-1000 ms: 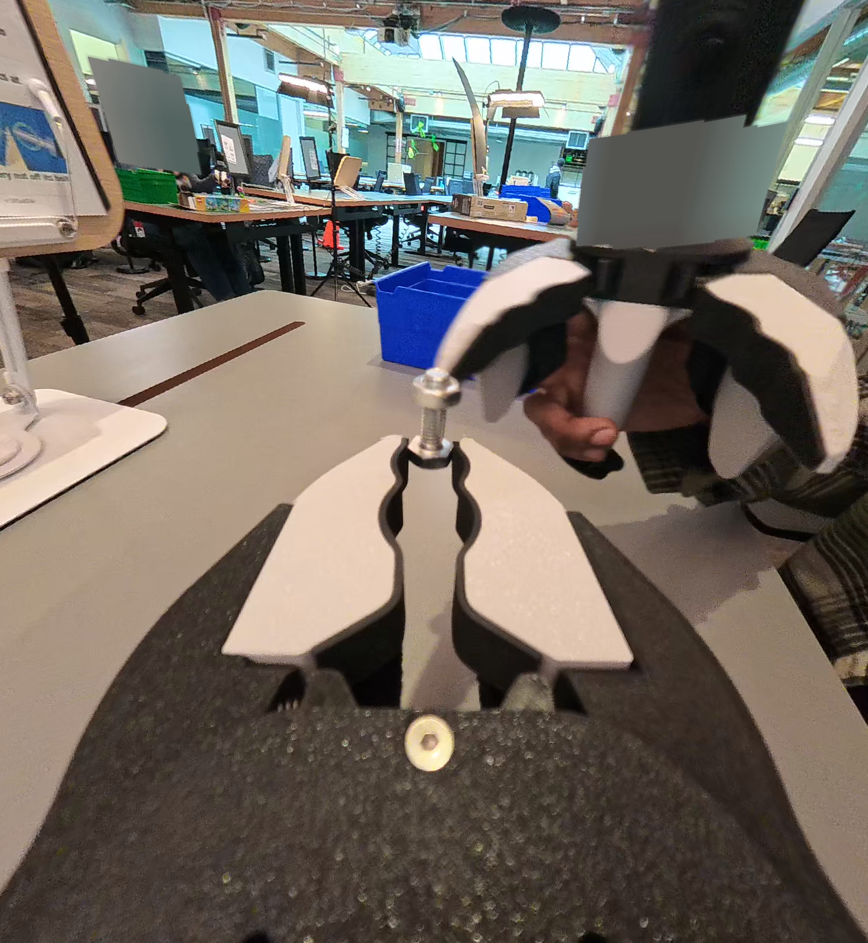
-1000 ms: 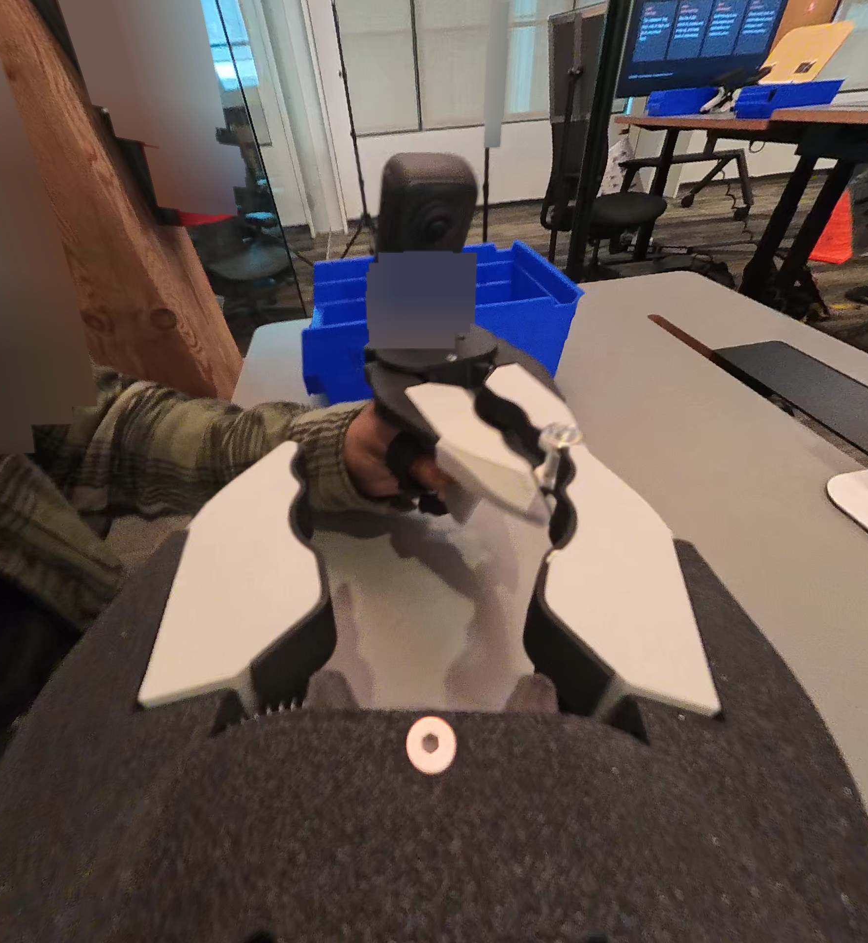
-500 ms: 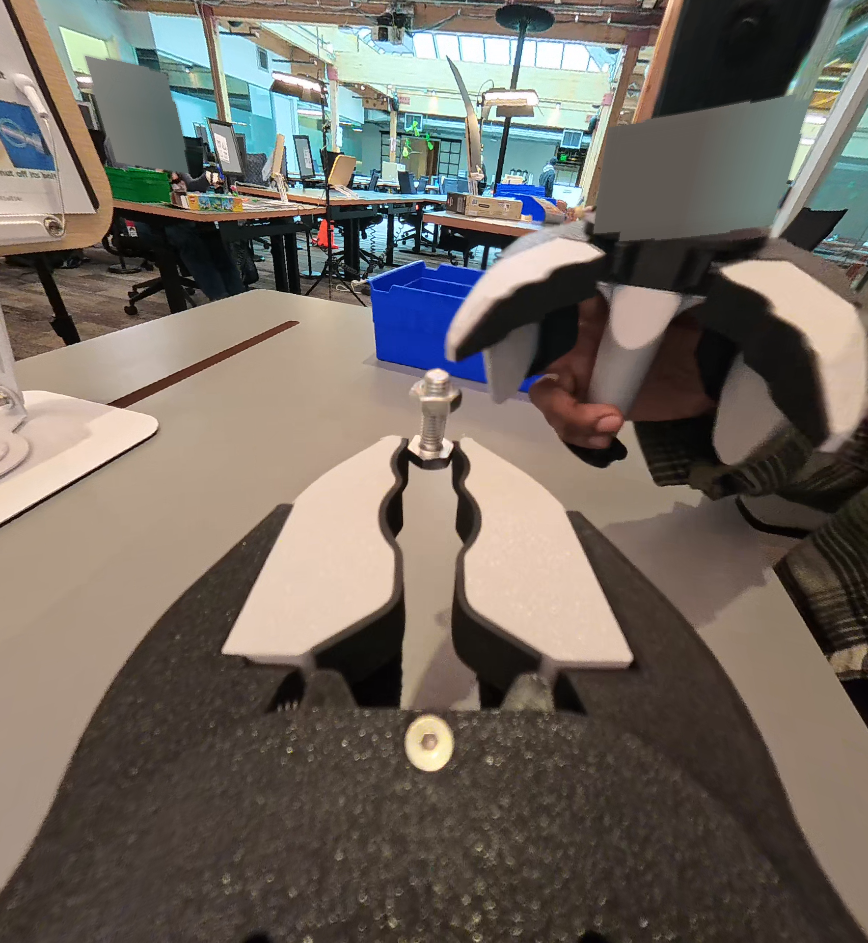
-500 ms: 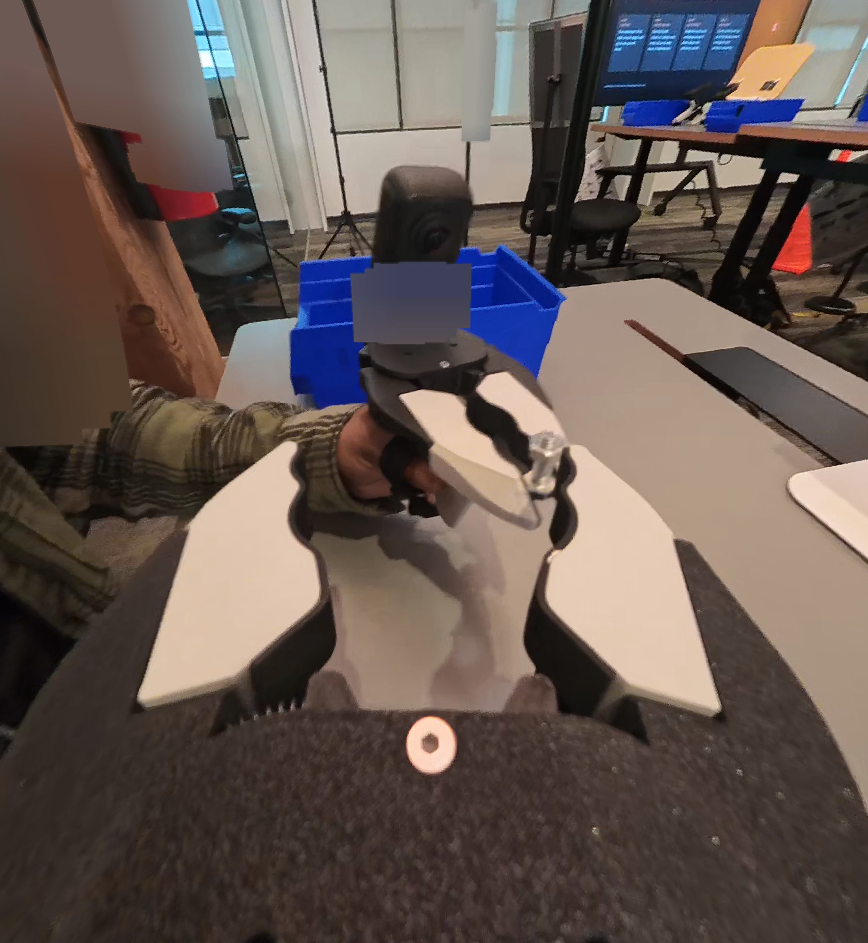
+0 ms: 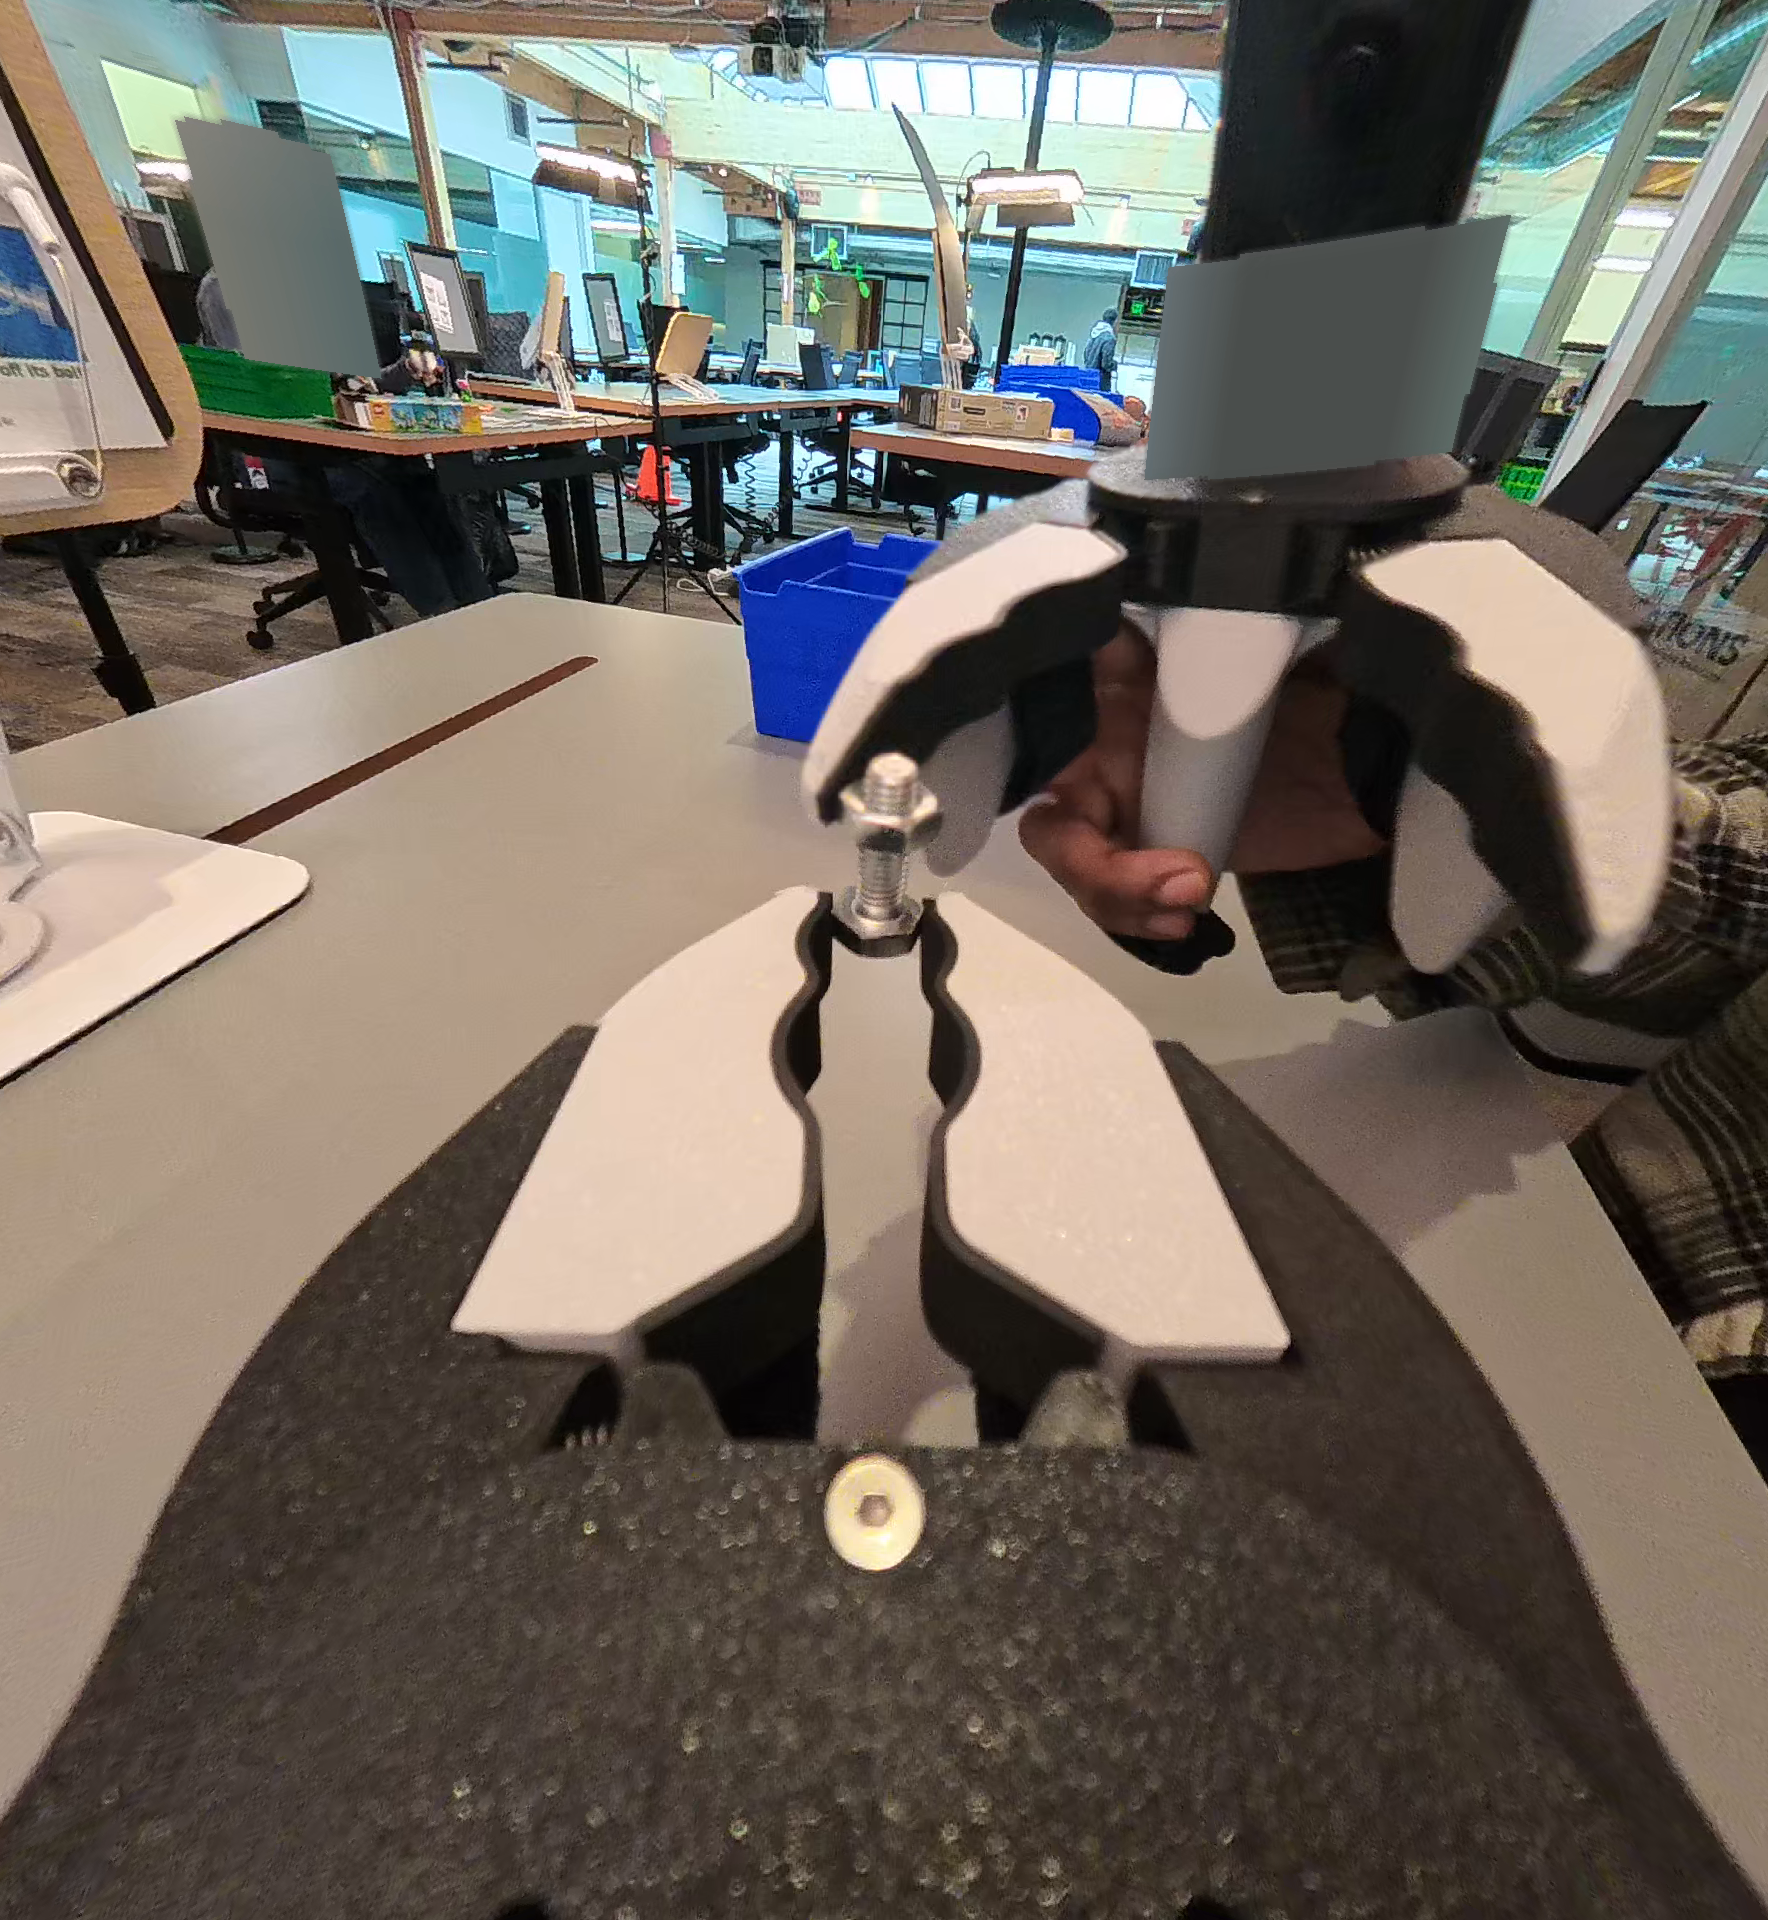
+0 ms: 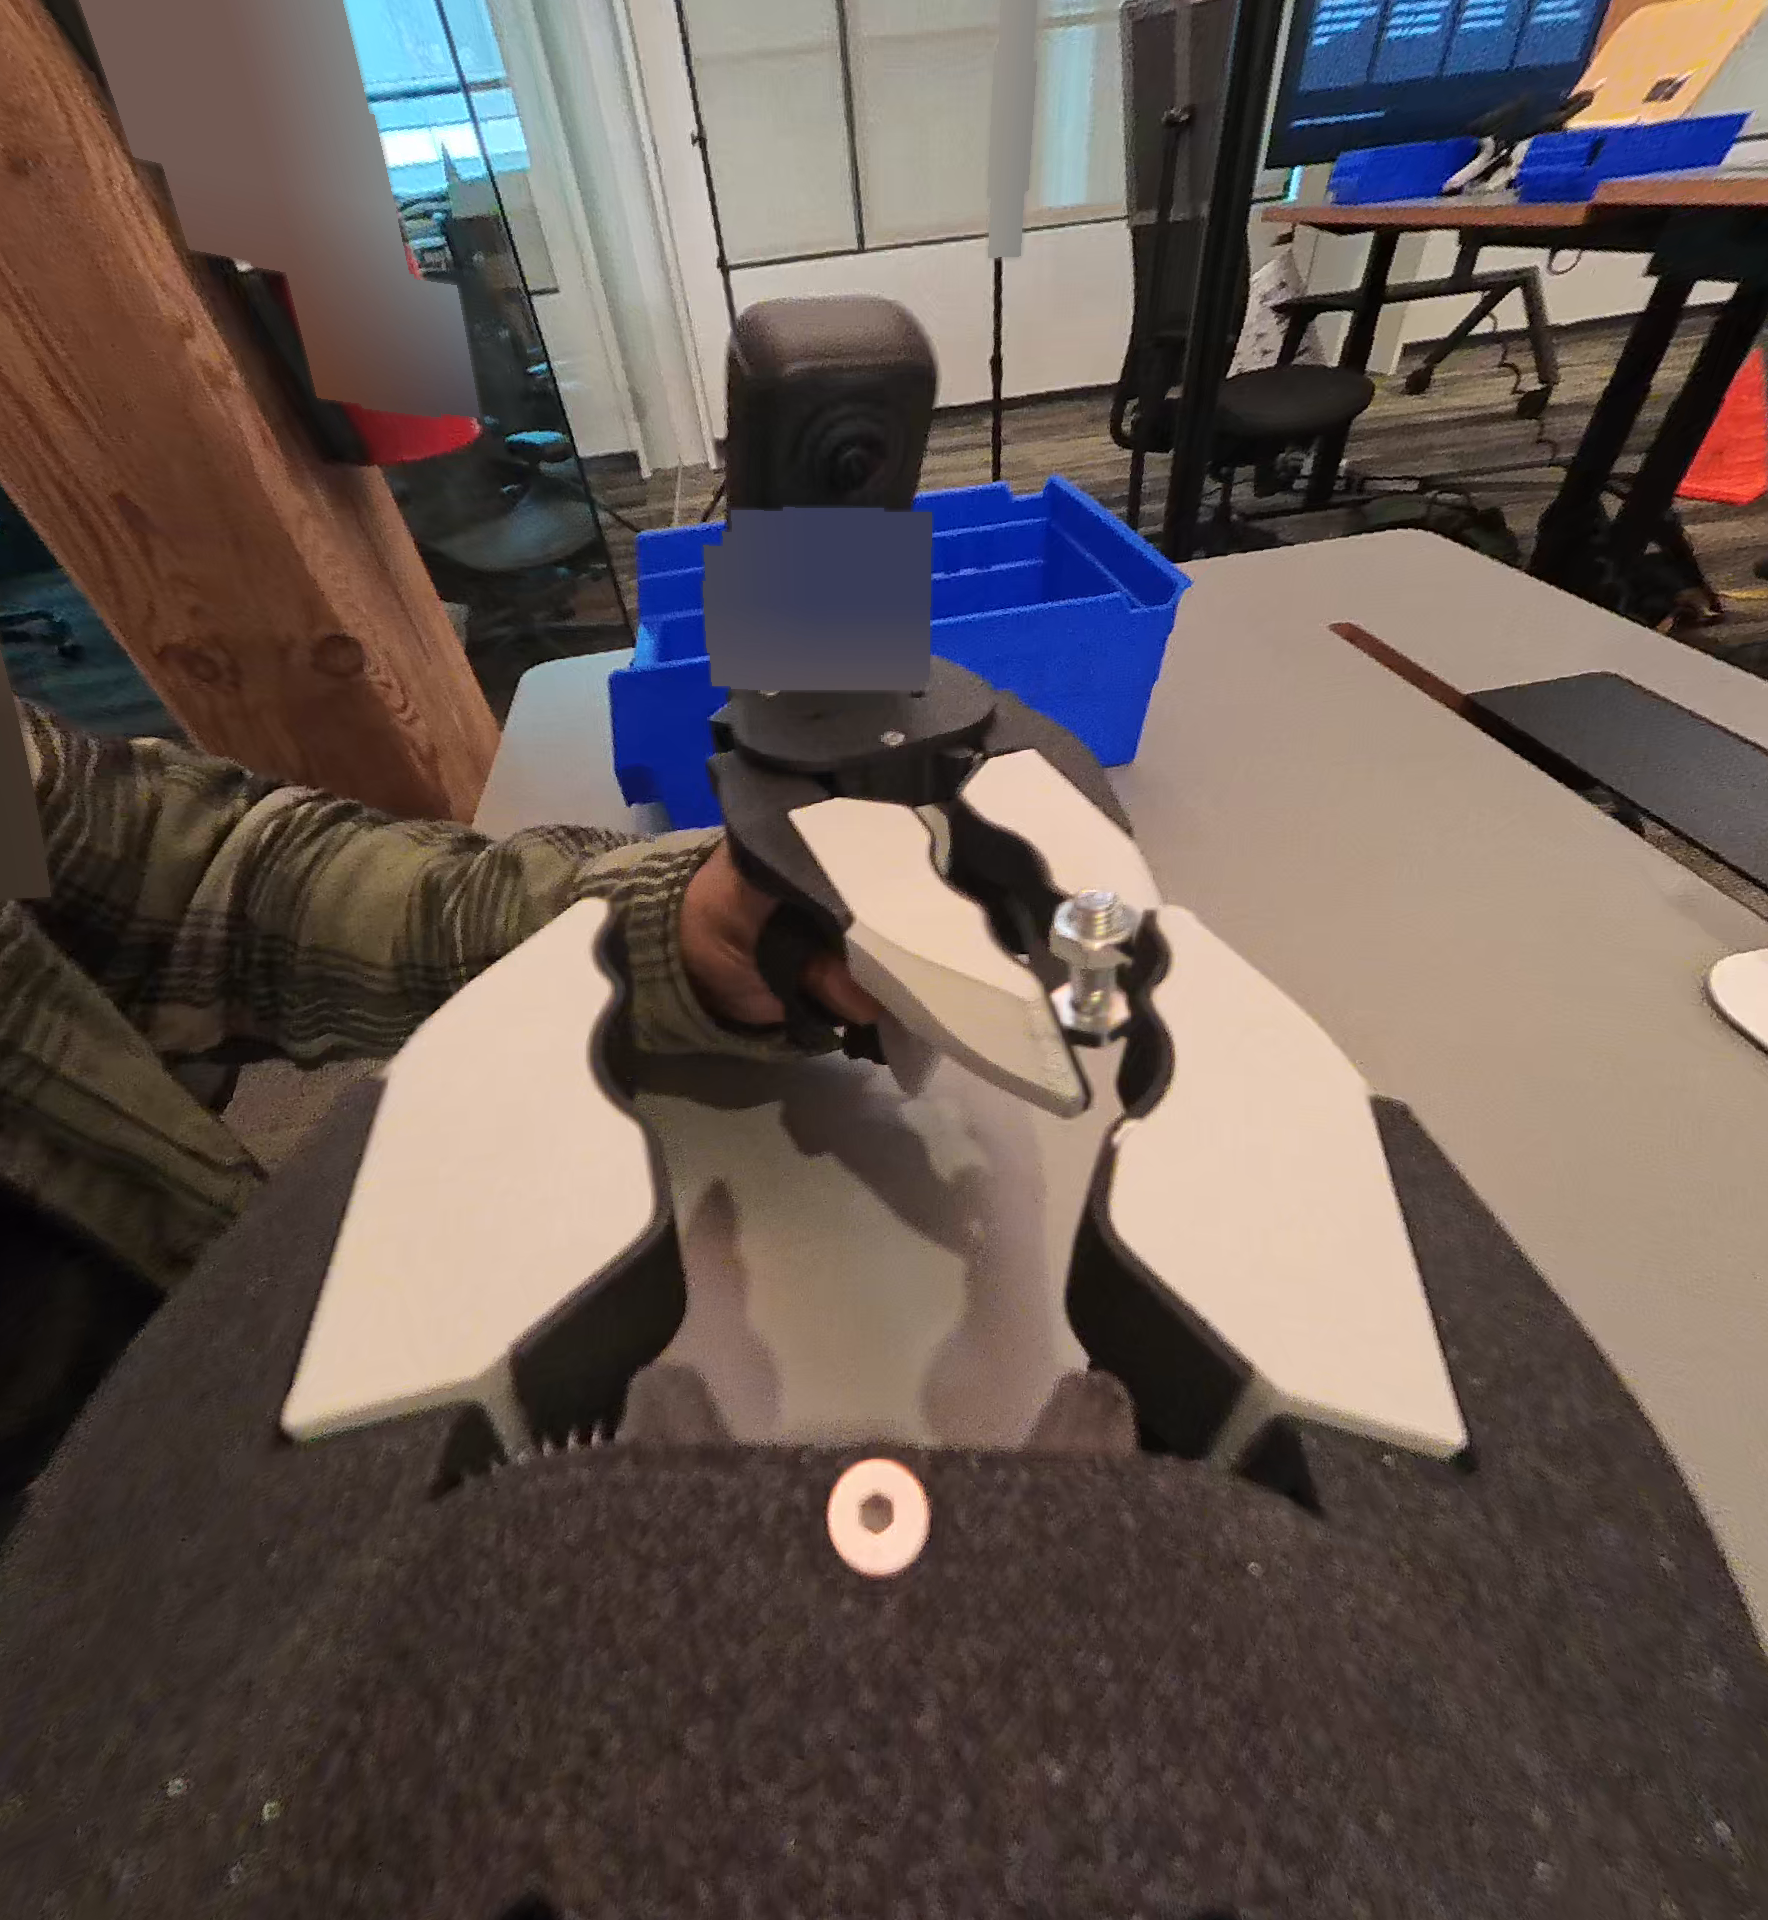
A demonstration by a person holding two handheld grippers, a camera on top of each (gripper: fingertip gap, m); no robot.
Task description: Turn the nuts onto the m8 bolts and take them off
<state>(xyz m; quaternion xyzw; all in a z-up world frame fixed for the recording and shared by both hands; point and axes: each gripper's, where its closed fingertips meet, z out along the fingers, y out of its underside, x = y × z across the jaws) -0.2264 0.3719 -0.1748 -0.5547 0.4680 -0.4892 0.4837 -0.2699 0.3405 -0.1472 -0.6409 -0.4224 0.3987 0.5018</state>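
Counting up: one bolt (image 5: 878,883) carrying one nut (image 5: 888,819), two grippers, one blue bin (image 5: 815,634). Left gripper (image 5: 872,933) pinches the bolt's head, shaft upright above the table (image 5: 506,935). Right gripper (image 6: 880,987) gapes wide, one finger (image 5: 947,665) now touching the nut, closer than before

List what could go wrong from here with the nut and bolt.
1. The left gripper pinches the bolt only by its head at the fingertips, so a sideways push could tip it or pop it out.
2. The right gripper is wide open with one finger beside the nut; closing off-centre could miss the nut or knock the bolt.
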